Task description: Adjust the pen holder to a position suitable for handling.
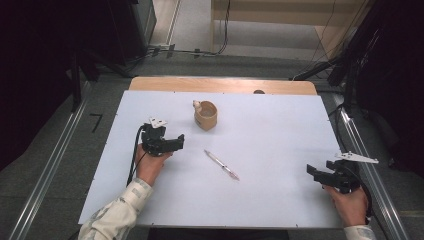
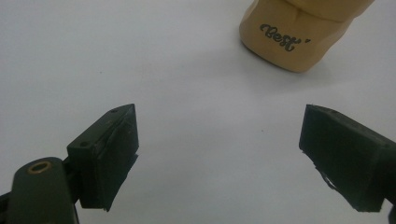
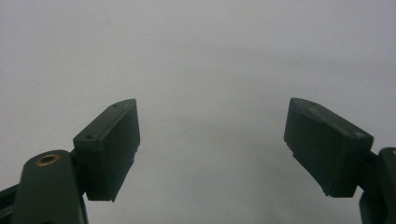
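Pen (image 1: 221,164) lies mid-table on a diagonal, just right of my left gripper (image 1: 176,143) and well off from my right gripper (image 1: 312,172), both spread wide and empty, cup (image 1: 206,115) probably upright behind.

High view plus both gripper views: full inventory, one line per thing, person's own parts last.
Table: one, white top with a wooden strip along the far edge.
Mug: one, tan, far centre of the table, upright; dark script lettering on its side in the left gripper view.
Pen: one, pale with a reddish end, lying flat mid-table, nearer than the mug.
Cables: several, dark, on the floor beyond the table.
Left gripper: one, black, jaws open, empty, left of the pen.
Right gripper: one, black, jaws open, empty, near the right edge.
Hands: two; the left one has a patterned sleeve.
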A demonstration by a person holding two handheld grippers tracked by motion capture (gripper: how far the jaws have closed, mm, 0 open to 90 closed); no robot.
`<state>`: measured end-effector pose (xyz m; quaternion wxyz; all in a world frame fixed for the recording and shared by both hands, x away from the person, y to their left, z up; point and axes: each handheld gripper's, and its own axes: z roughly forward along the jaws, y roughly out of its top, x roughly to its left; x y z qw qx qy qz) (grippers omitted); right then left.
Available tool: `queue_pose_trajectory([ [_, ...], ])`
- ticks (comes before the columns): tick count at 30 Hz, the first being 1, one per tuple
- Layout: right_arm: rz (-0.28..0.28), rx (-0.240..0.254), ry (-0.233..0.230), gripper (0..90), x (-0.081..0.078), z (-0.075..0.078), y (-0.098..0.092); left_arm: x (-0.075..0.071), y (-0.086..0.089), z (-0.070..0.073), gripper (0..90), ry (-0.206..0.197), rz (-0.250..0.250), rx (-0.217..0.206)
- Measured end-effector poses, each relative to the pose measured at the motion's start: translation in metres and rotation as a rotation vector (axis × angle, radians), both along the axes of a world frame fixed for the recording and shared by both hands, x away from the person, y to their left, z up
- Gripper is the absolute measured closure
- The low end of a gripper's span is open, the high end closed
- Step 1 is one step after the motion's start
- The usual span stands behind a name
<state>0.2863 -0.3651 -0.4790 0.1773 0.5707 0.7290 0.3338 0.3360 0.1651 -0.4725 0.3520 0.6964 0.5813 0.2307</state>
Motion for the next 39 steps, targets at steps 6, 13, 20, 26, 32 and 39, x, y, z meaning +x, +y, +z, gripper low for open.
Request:
queue_pose_trajectory([
  [6, 0.001, -0.004, 0.003, 17.1, 0.000, 0.000, 0.001, 0.012, -0.008, 0.002, 12.4, 0.003, -0.003, -0.003],
  [13, -0.009, -0.009, 0.006, 17.2, 0.001, -0.001, -0.001, 0.021, -0.013, 0.002, 12.5, 0.010, -0.018, -0.004],
  [20, -0.002, -0.010, 0.011, 17.2, 0.001, -0.002, 0.000, 0.034, -0.021, 0.004, 12.5, 0.009, -0.023, -0.005],
  [26, -0.004, -0.011, 0.014, 17.3, 0.001, -0.002, 0.000, 0.047, -0.030, 0.011, 13.2, -0.002, -0.033, -0.005],
  [32, -0.003, -0.010, 0.013, 17.4, 0.002, -0.003, -0.001, 0.057, -0.039, 0.017, 13.2, -0.009, -0.045, 0.002],
  [39, -0.008, -0.007, 0.016, 17.6, 0.002, -0.003, -0.003, 0.065, -0.046, 0.023, 13.4, -0.019, -0.041, -0.012],
])
